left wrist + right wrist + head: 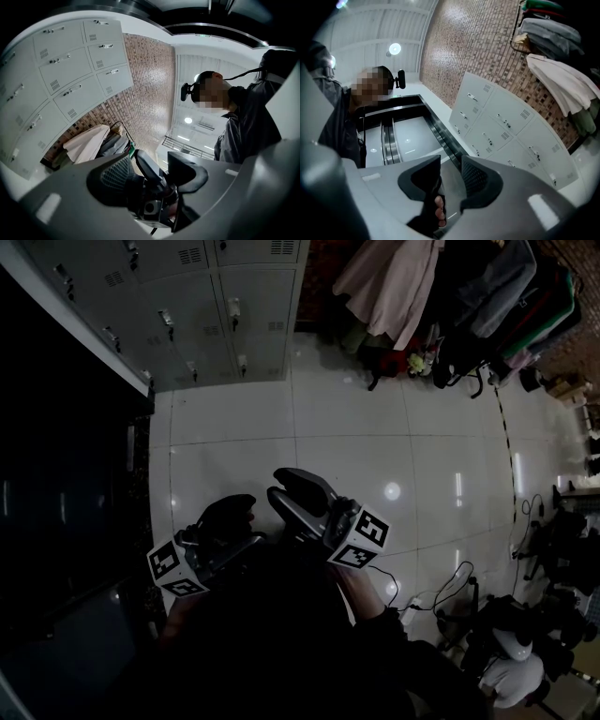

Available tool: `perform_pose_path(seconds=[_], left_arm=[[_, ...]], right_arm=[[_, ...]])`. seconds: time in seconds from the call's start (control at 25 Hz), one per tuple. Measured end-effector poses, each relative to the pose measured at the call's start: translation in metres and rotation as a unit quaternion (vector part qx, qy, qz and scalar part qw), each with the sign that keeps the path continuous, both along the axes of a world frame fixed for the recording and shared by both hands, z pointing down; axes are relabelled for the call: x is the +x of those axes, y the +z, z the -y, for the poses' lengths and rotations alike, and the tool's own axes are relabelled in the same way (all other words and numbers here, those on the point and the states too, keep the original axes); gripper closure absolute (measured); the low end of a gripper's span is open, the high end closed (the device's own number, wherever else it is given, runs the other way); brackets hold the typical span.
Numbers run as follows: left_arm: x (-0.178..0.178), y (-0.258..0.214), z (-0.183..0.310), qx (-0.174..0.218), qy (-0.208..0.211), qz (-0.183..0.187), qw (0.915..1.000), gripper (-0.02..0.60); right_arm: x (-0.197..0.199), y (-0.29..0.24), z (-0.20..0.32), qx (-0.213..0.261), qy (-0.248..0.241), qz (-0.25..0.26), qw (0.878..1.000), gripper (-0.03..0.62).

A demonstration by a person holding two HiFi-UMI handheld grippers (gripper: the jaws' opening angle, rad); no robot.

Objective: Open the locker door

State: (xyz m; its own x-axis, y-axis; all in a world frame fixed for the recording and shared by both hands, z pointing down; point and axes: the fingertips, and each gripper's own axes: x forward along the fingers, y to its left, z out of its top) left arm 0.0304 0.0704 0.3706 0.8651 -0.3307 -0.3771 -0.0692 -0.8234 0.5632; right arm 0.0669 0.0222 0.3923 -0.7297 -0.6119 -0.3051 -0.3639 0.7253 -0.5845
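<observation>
The grey lockers (187, 315) stand at the far upper left of the head view, their doors closed, each with a small latch handle. Both grippers hang low over the white floor, close to my body and far from the lockers. My left gripper (230, 517) and right gripper (300, 495) sit side by side, nearly touching. In the left gripper view the lockers (61, 70) fill the upper left, and the left gripper (150, 169) stands open with only the other gripper showing beyond its jaws. In the right gripper view the right gripper (451, 174) is open, holding nothing, with the lockers (506, 131) at right.
A rack of hanging coats (422, 277) stands at the top right on the white tiled floor (375, 427). Cables (441, 587) trail at the lower right, near a seated person (511, 667). A dark wall (66, 474) runs along the left side.
</observation>
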Motion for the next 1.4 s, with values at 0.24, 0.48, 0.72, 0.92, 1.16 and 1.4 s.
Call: perform_pose_path(seconds=[0.24,0.48,0.72,0.92,1.16,1.4], left_arm=[[0.001,0.000,-0.001,-0.001,-0.001,0.001,1.0000,0.318],[-0.002,0.003,0.003,0.001,-0.012,0.008,0.9999,0.318],[-0.007,0.022,0.007,-0.008,-0.064,0.033,0.9974,0.318],[-0.070,0.021,0.026,-0.024,-0.140,0.047,0.9887,0.318],[-0.180,0.038,0.041,-0.032,-0.231,0.072,0.9697,0.322],[-0.235,0.070,0.049,-0.044,-0.285,0.127,0.9491,0.330]], right_arm=[[-0.002,0.001,-0.001,-0.001,-0.005,-0.008,1.000,0.471],[0.002,0.004,0.003,0.002,0.022,-0.031,0.999,0.479],[0.031,0.034,0.020,-0.016,0.098,-0.134,0.986,0.479],[0.038,0.037,0.087,-0.030,0.162,-0.200,0.966,0.479],[0.008,0.010,0.211,0.043,0.182,-0.294,0.937,0.487],[-0.050,-0.010,0.338,0.089,0.170,-0.373,0.908,0.487]])
